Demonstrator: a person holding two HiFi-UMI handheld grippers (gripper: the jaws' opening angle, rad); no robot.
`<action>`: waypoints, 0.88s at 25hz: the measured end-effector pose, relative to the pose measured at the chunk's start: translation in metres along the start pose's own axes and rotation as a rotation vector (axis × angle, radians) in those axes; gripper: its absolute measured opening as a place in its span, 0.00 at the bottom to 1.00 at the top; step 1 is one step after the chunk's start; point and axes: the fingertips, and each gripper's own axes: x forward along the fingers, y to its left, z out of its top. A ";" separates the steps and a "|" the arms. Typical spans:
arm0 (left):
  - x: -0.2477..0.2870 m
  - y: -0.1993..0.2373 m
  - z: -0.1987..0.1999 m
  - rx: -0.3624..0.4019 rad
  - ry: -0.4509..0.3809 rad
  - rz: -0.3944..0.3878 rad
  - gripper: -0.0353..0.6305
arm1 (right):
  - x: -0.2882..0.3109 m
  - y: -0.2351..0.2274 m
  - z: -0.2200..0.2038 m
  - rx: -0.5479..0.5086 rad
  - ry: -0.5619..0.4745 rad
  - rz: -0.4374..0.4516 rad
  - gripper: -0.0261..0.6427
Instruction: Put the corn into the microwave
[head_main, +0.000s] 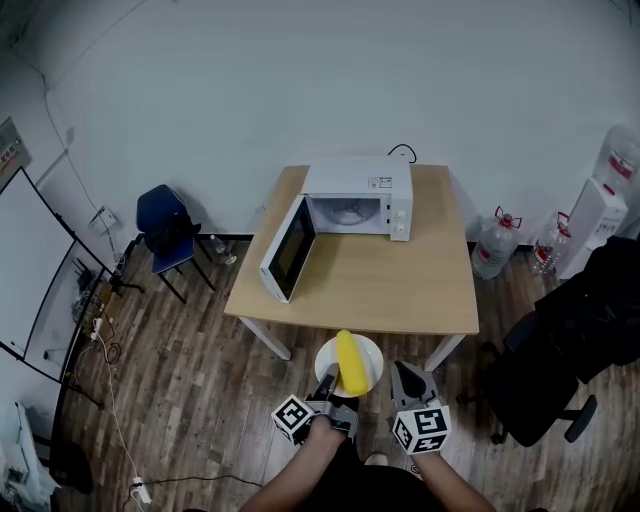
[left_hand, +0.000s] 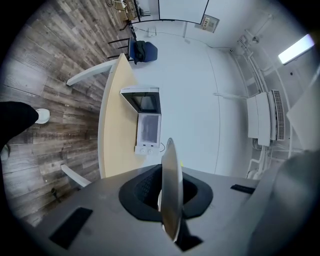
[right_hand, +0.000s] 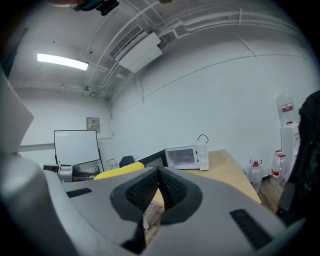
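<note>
A yellow corn cob (head_main: 348, 362) lies on a white plate (head_main: 368, 350), held in the air just in front of the wooden table (head_main: 360, 285). My left gripper (head_main: 329, 381) is shut on the plate's near left rim. In the left gripper view the plate (left_hand: 170, 192) stands edge-on between the pads. My right gripper (head_main: 403, 372) hovers to the right of the plate, shut and holding nothing. Its view shows the corn (right_hand: 118, 171) at the left. The white microwave (head_main: 356, 198) stands at the table's back, with its door (head_main: 287, 250) swung open to the left.
A blue chair (head_main: 165, 225) stands left of the table. Water bottles (head_main: 497, 245) and a dispenser (head_main: 597, 215) sit at the right wall. A dark office chair (head_main: 560, 350) is at the right. A whiteboard (head_main: 30, 270) and cables fill the left side.
</note>
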 end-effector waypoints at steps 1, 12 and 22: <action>0.004 0.002 0.004 0.003 -0.001 0.003 0.08 | 0.005 -0.002 -0.001 0.000 0.005 -0.003 0.13; 0.086 -0.005 0.045 -0.047 0.046 -0.017 0.08 | 0.104 -0.030 0.000 -0.006 0.057 -0.033 0.13; 0.179 -0.006 0.090 -0.022 0.130 -0.021 0.08 | 0.200 -0.071 0.037 0.002 0.065 -0.110 0.13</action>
